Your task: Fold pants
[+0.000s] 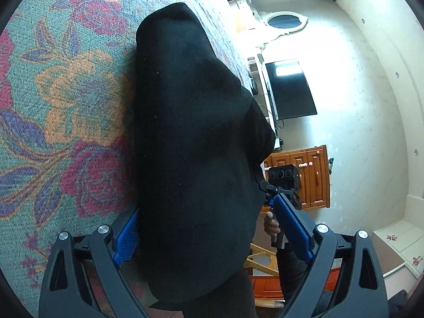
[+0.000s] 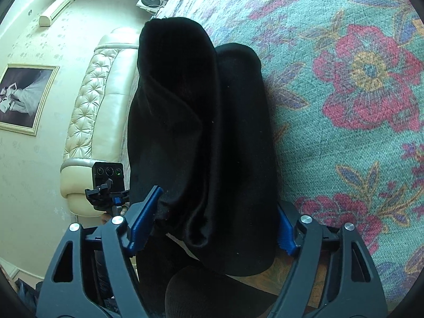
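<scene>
Black pants (image 1: 190, 145) lie folded in a long bundle on a floral bed cover (image 1: 66, 92). My left gripper (image 1: 206, 206) straddles the near end. Its left pad (image 1: 127, 238) rests against the cloth and its right pad (image 1: 291, 225) stands apart from it, so the jaws are open. In the right wrist view the pants (image 2: 198, 132) show two layers, one folded over the other. My right gripper (image 2: 220, 198) stands wide around that end with the cloth brushing both pads, not squeezed. A hand (image 1: 271, 225) holds the right tool.
The bed cover (image 2: 344, 106) stretches wide beside the pants. A cream padded headboard (image 2: 100, 92), a framed picture (image 2: 23, 98) and a wall air conditioner (image 2: 55, 8) lie beyond. A dark television (image 1: 288, 90) and a wooden cabinet (image 1: 310, 175) stand past the bed's edge.
</scene>
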